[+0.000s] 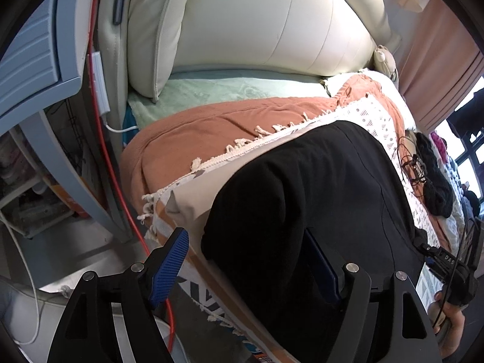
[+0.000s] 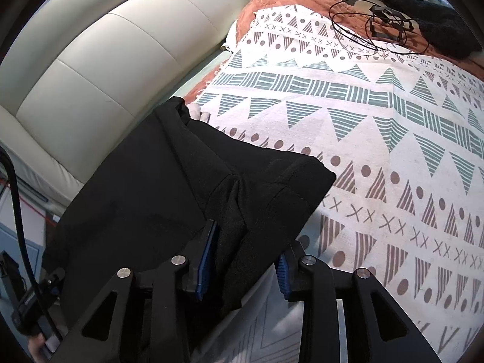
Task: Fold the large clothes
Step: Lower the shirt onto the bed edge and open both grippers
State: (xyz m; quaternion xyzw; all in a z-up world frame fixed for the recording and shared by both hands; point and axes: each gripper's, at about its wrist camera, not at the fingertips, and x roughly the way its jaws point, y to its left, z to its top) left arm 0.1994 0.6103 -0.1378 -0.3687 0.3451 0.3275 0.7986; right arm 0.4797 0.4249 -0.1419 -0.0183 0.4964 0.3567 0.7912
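A black garment [image 1: 317,187] lies folded over on the patterned throw [image 2: 378,139] at the near edge of a bed. In the left wrist view my left gripper [image 1: 245,264] stands wide open. Its left pad [image 1: 169,263] is clear of the cloth, and its right finger [image 1: 322,267] is partly hidden by a fold of the black fabric. In the right wrist view the black garment [image 2: 169,193] runs down between the fingers of my right gripper [image 2: 245,267]. The jaws are parted around a thick fold. The left pad [image 2: 207,261] lies against the cloth, while the right pad [image 2: 282,275] stands just off it.
A cream padded headboard [image 1: 272,24] rises behind the bed, and an orange blanket [image 1: 196,127] lies under the throw. Black cables with a small frame [image 2: 384,27] and a dark knitted heap [image 2: 429,15] lie at the far end. A red cord [image 1: 121,181] and blue furniture [image 1: 33,60] are beside the bed.
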